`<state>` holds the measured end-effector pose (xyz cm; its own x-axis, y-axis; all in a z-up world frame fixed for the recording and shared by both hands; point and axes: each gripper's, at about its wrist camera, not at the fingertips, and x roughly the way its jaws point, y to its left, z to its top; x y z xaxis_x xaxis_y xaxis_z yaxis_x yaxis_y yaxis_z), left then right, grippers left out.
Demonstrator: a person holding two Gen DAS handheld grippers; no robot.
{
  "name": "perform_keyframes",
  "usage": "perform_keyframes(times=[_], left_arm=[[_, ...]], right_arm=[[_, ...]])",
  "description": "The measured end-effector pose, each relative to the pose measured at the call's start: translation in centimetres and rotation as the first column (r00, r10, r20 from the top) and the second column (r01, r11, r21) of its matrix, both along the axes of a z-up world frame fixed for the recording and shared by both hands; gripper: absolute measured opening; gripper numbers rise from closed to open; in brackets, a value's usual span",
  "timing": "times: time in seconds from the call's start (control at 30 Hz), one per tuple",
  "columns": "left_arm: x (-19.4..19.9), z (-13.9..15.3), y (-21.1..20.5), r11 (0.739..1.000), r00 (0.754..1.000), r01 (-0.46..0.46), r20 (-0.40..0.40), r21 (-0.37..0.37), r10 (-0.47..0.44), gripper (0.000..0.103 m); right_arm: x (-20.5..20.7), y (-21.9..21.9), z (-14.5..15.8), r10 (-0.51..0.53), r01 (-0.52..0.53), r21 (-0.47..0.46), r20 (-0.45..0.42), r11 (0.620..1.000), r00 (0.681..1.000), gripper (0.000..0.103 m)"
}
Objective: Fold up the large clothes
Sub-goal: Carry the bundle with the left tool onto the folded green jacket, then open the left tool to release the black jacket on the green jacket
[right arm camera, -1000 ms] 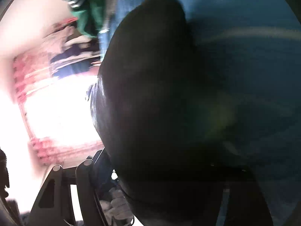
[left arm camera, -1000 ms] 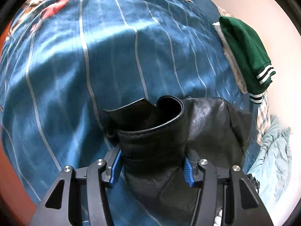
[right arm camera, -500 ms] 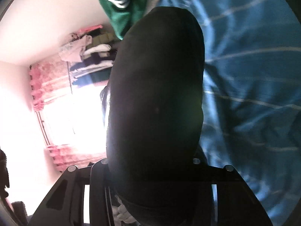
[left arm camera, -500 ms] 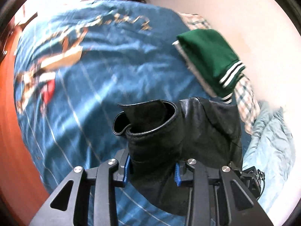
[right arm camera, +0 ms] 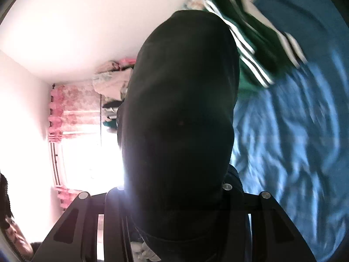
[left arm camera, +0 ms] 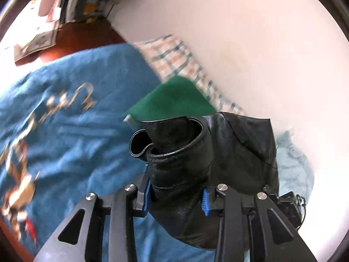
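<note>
A folded black leather jacket is held up above the blue bedspread. My left gripper is shut on a thick rolled edge of it, blue pads pressed on both sides. In the right wrist view the same black jacket fills the middle and hides the fingertips of my right gripper, which is shut on it. A folded green garment with white stripes lies on the bed by the wall, just beyond the jacket; it also shows in the right wrist view.
A checked cloth lies under the green garment along the white wall. A light blue garment is bunched at the right. Dark wood furniture with papers stands past the bed. A bright window with pink curtains shows in the right wrist view.
Both grippers have lifted the black jacket and carried it toward the green garment by the wall. The left view has tilted up, showing more wall and furniture. The grip is unchanged.
</note>
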<state>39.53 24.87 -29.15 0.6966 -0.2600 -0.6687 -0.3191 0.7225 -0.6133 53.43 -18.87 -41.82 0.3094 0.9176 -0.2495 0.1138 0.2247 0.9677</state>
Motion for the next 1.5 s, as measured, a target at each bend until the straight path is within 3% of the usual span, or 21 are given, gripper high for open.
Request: perform_keyframes(times=[0.13, 0.27, 0.4, 0.47, 0.63, 0.77, 0.83, 0.9, 0.93, 1.0, 1.07, 1.2, 1.33, 1.4, 1.5], left_arm=[[7.2, 0.1, 2.0, 1.0, 0.999, -0.019, 0.045, -0.012, 0.02, 0.031], [13.6, -2.4, 3.4, 0.999, 0.998, -0.045, 0.045, -0.015, 0.045, 0.031], [19.9, -7.8, 4.5, 0.999, 0.999, -0.044, 0.015, -0.004, 0.044, 0.031], [22.5, -10.7, 4.4, 1.0, 1.0, -0.022, -0.015, 0.012, 0.022, 0.031], [27.5, -17.1, 3.1, 0.993, 0.986, 0.095, -0.143, 0.07, -0.084, 0.037], [27.8, -16.9, 1.9, 0.975, 0.972, 0.172, -0.184, 0.144, -0.145, 0.041], [27.2, -16.0, 1.7, 0.967, 0.965, 0.195, -0.206, 0.162, -0.16, 0.042], [26.5, -14.9, 1.3, 0.956, 0.96, 0.212, -0.226, 0.202, -0.165, 0.055], [26.1, -14.2, 1.0, 0.947, 0.959, 0.218, -0.233, 0.234, -0.163, 0.06], [25.0, -12.9, 0.7, 0.928, 0.958, 0.223, -0.244, 0.299, -0.151, 0.09], [24.0, -11.2, 0.1, 0.889, 0.955, 0.235, -0.261, 0.394, -0.137, 0.096], [20.7, -7.4, -1.6, 0.789, 0.956, 0.262, -0.264, 0.556, -0.131, 0.096], [16.1, -3.1, -3.3, 0.719, 0.952, 0.292, -0.263, 0.63, -0.156, 0.097], [13.8, -0.5, -3.9, 0.692, 0.952, 0.303, -0.247, 0.655, -0.183, 0.097], [9.4, 4.7, -4.7, 0.665, 0.951, 0.308, -0.202, 0.681, -0.234, 0.097]], right_arm=[[9.5, 1.5, 1.0, -0.007, 0.007, -0.001, 0.045, 1.0, 0.999, 0.046], [18.8, 3.6, -0.2, 0.024, -0.023, -0.017, 0.071, 1.0, 0.997, 0.046], [27.1, 5.1, -4.5, 0.053, -0.051, -0.042, 0.056, 0.998, 0.997, 0.046], [30.6, 5.2, -8.2, 0.054, -0.053, -0.043, 0.029, 0.998, 0.998, 0.046], [33.6, 4.5, -15.0, 0.003, -0.007, -0.12, -0.034, 0.993, 0.999, 0.047], [34.0, 4.7, -14.4, 0.028, -0.036, -0.203, -0.046, 0.978, 0.999, 0.057], [34.5, 5.4, -12.9, 0.051, -0.074, -0.315, -0.08, 0.946, 0.995, 0.066], [34.5, 6.1, -10.6, 0.062, -0.093, -0.449, -0.084, 0.889, 0.995, 0.073], [34.2, 6.7, -9.0, 0.064, -0.089, -0.558, -0.065, 0.825, 0.996, 0.077], [33.2, 8.0, -6.6, 0.06, -0.06, -0.725, -0.025, 0.687, 0.998, 0.08], [31.2, 9.3, -4.2, 0.028, -0.024, -0.859, -0.011, 0.512, 1.0, 0.085], [25.8, 12.9, -1.3, -0.018, -0.006, -0.966, -0.011, 0.257, 1.0, 0.091], [17.5, 12.3, 3.0, -0.092, 0.037, -0.982, 0.02, 0.187, 0.996, 0.092], [13.2, 12.8, 6.1, -0.127, 0.073, -0.986, 0.055, 0.147, 0.99, 0.093], [6.6, 13.3, 11.4, -0.16, 0.126, -0.985, 0.106, 0.121, 0.981, 0.094]])
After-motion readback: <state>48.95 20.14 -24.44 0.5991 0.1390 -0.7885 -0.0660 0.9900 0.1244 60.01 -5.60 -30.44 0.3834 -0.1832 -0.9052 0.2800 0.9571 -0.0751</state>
